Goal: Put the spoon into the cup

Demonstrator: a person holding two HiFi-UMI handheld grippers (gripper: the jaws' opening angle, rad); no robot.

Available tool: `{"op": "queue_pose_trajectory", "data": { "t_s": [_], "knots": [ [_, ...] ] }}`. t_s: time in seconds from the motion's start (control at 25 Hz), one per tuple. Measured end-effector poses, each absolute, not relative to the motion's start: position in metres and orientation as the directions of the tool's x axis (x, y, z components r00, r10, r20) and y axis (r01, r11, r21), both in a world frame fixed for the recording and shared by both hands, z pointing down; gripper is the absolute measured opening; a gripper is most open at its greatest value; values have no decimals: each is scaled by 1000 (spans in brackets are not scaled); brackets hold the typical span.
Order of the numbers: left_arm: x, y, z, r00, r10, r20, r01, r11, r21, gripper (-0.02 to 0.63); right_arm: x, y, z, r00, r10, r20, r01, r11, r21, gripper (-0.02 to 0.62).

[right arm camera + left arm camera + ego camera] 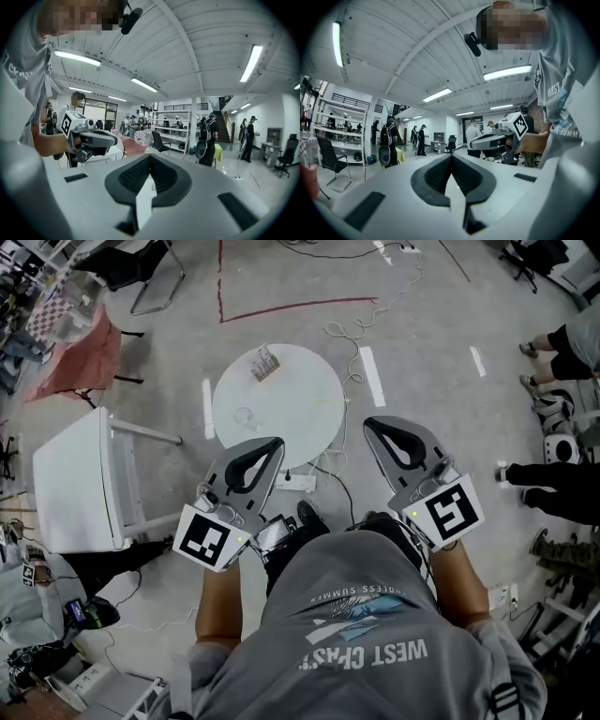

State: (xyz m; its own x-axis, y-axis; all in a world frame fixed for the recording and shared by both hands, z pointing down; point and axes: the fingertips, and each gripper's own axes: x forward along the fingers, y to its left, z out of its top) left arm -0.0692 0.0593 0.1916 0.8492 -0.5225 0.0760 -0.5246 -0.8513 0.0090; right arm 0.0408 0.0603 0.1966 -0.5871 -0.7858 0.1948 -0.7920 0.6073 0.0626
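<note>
In the head view a round white table [281, 381] stands ahead of me. On it sit a faint clear cup [246, 416] at the near left and a thin pale spoon [330, 401] at the right edge. A small brown-and-white item [264, 363] lies at the far side. My left gripper [277, 442] hovers over the table's near edge, shut and empty. My right gripper [368, 424] is just right of the table, also shut with nothing in it. In the two gripper views, the left gripper [451, 155] and right gripper [150, 155] show only the room, not the table.
A white chair [80, 479] stands to the left of the table. A power strip [295, 482] and cables lie on the floor under the near edge. A chair draped in pink cloth [80, 357] is far left. People's feet [548, 484] are at the right.
</note>
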Motion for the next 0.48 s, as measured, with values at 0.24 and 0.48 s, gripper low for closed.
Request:
{"op": "queue_pose_trajectory", "data": {
  "t_s": [0.24, 0.48],
  "knots": [
    [-80, 42, 194, 856, -513, 61, -515, -857, 15, 3, 26, 46, 196, -571, -793, 212, -799, 596, 77, 3],
    [-87, 31, 199, 839, -540, 62, -540, -841, -22, 3, 21, 33, 203, -598, -770, 224, -778, 624, 67, 3]
  ]
}}
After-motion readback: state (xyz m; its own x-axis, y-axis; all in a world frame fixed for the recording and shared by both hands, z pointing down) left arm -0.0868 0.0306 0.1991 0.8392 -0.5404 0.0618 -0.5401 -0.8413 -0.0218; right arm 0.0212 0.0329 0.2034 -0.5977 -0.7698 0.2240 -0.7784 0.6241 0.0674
